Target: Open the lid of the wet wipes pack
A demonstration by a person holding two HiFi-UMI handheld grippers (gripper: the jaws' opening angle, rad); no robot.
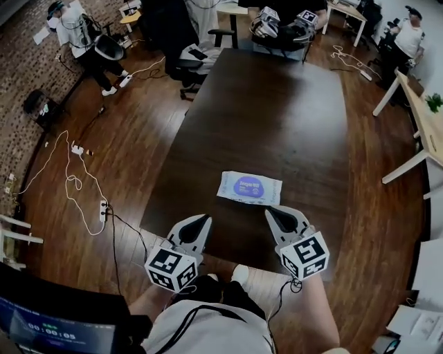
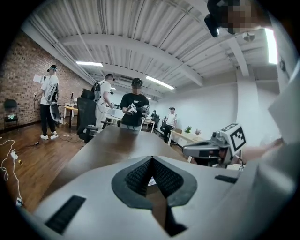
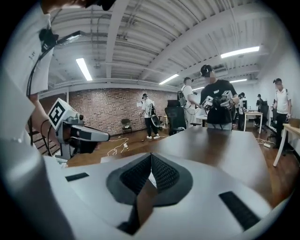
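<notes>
The wet wipes pack [image 1: 249, 188] is a flat white packet with a blue oval label. It lies on the dark wooden table [image 1: 277, 117], close to the near edge, and its lid lies flat. My left gripper [image 1: 205, 220] hovers over the table's near edge, short of the pack and to its left. Its jaws are shut with nothing between them. My right gripper [image 1: 272, 212] is level with it on the right, just short of the pack's near right corner, also shut and empty. In the left gripper view the left gripper [image 2: 151, 159] points along the table, and the right gripper [image 2: 206, 149] shows beside it.
A person [image 1: 285, 21] stands at the table's far end holding two other grippers. An office chair [image 1: 194, 59] stands at the far left corner. Cables and power strips [image 1: 76, 187] trail over the wooden floor on the left. A white desk [image 1: 422, 117] stands at the right.
</notes>
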